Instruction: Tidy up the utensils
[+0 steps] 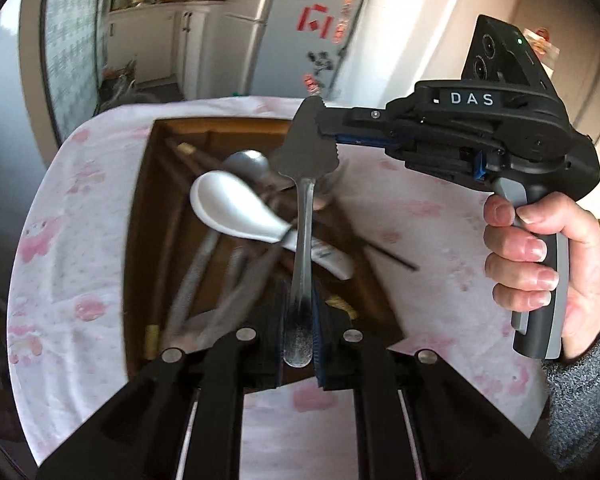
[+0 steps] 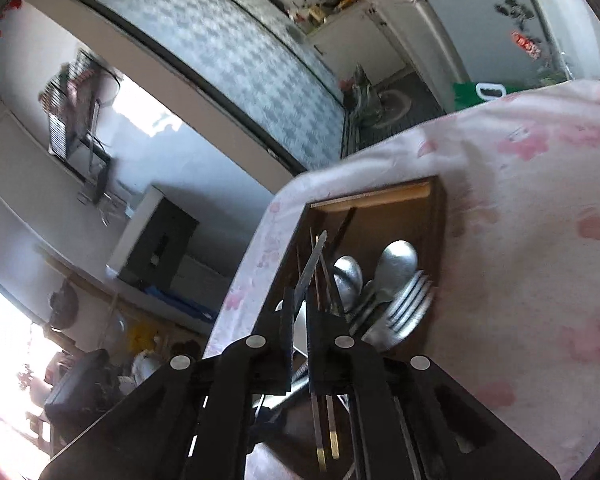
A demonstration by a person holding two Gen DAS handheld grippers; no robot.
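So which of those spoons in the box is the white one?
The broad ceramic-looking white spoon, lying on top of the pile in the wooden box; the other spoons are shiny metal.

Tablecloth (image 1: 440,248): white w/ pale pink cartoon & flower print. Utensil box (image 1: 140,208): brown wood, lighter tan along far inner edge. Server (image 1: 306,184): dull silver-grey metal. Soup spoon (image 1: 236,212): glossy white. Metal spoons (image 2: 396,260) & forks (image 2: 404,312): shiny silver. Right gripper (image 1: 318,120): black body, blue finger pads, white "DAS" lettering, green light; grip grey & black. Sleeve (image 1: 580,392): heathered grey. Fridge (image 1: 300,40): white w/ red stickers. Sliding panel (image 2: 228,60): grey-white checked pattern.
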